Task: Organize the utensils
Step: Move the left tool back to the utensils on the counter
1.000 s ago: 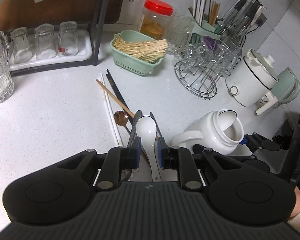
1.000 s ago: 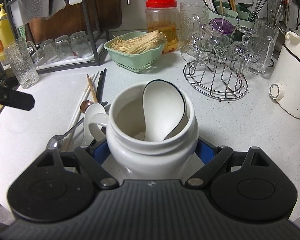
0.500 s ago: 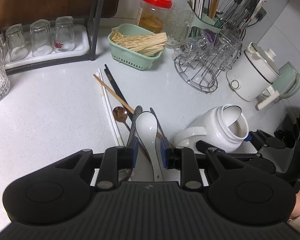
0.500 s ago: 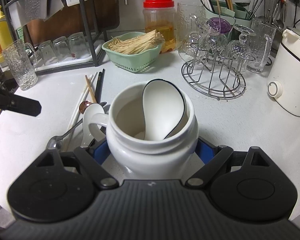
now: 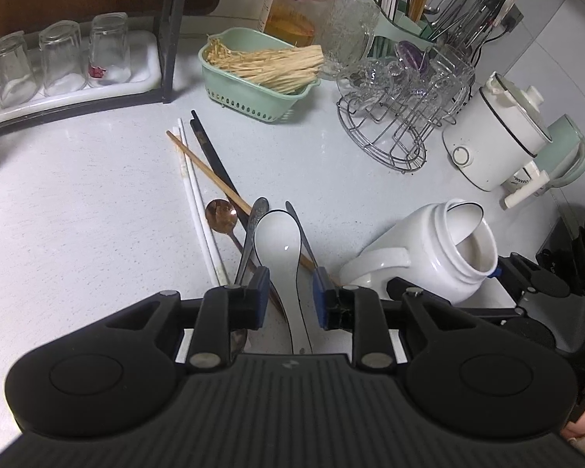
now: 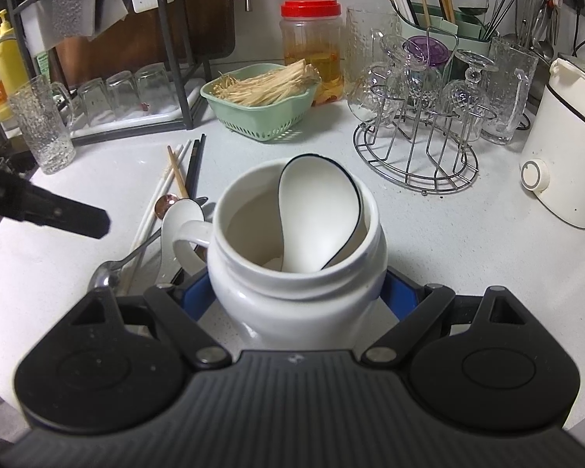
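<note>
My right gripper (image 6: 298, 296) is shut on a white ceramic jar (image 6: 292, 284) with a handle, which holds one black-rimmed white spoon (image 6: 319, 214). The jar also shows in the left wrist view (image 5: 440, 249), at the right. My left gripper (image 5: 290, 296) is open, its pads either side of the handle of a second white ceramic spoon (image 5: 279, 241) lying on the counter. Beside that spoon lie a copper spoon (image 5: 221, 214), a steel spoon (image 5: 253, 230), and white, wooden and black chopsticks (image 5: 199, 179).
A green basket of sticks (image 5: 257, 74), a red-lidded jar (image 5: 296, 4), a wire glass rack (image 5: 401, 105), a green utensil holder (image 6: 448, 27) and a white cooker (image 5: 495, 132) stand at the back. A tray of upturned glasses (image 5: 62, 58) is at back left.
The left gripper has pulled back a little along the white spoon's handle, its jaws still open. The right gripper and jar have barely moved.
</note>
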`<state>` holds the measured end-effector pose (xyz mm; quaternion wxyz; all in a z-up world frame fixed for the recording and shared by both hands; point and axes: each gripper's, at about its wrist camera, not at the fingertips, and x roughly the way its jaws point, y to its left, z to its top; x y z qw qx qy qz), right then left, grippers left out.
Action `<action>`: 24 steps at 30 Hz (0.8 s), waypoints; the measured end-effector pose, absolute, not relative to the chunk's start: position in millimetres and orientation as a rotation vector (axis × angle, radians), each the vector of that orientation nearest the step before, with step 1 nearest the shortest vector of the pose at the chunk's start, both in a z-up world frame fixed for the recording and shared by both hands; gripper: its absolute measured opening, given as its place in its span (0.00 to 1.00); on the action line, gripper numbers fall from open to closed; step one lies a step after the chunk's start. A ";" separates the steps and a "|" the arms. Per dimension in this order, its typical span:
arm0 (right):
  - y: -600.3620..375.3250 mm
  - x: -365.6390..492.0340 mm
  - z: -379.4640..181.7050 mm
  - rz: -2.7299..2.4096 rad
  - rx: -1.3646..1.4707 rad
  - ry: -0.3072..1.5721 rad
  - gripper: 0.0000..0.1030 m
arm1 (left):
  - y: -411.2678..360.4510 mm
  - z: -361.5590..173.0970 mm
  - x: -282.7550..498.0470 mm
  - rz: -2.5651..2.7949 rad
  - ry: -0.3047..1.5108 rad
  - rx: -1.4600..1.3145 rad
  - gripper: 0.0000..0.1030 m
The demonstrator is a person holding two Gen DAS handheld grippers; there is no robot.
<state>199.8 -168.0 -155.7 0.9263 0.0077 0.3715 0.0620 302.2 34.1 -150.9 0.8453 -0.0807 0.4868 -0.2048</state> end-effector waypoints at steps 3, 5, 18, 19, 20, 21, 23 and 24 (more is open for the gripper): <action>-168.4 200.0 -155.5 0.127 0.020 0.762 0.88 | 31.6 -153.6 310.0 -0.446 1.026 -0.165 0.27; -168.5 199.7 -155.8 0.128 0.020 0.760 0.88 | 30.8 -159.0 317.3 -0.461 1.034 -0.176 0.27; -168.2 198.3 -156.5 0.125 0.026 0.752 0.88 | 7.9 -197.8 352.5 -0.552 1.038 -0.170 0.27; -168.4 198.5 -156.3 0.125 0.026 0.754 0.88 | 7.6 -197.6 353.5 -0.549 1.028 -0.164 0.27; -168.3 198.7 -156.1 0.125 0.025 0.756 0.88 | 8.0 -197.2 354.7 -0.547 1.019 -0.161 0.27; -168.3 198.6 -156.1 0.125 0.025 0.756 0.88 | 8.9 -196.1 356.0 -0.545 1.010 -0.160 0.27; -168.0 198.3 -156.2 0.123 0.027 0.754 0.88 | 9.7 -193.9 358.2 -0.541 0.996 -0.153 0.27; -167.6 198.1 -156.3 0.119 0.028 0.752 0.88 | 11.7 -192.7 360.5 -0.540 0.988 -0.144 0.27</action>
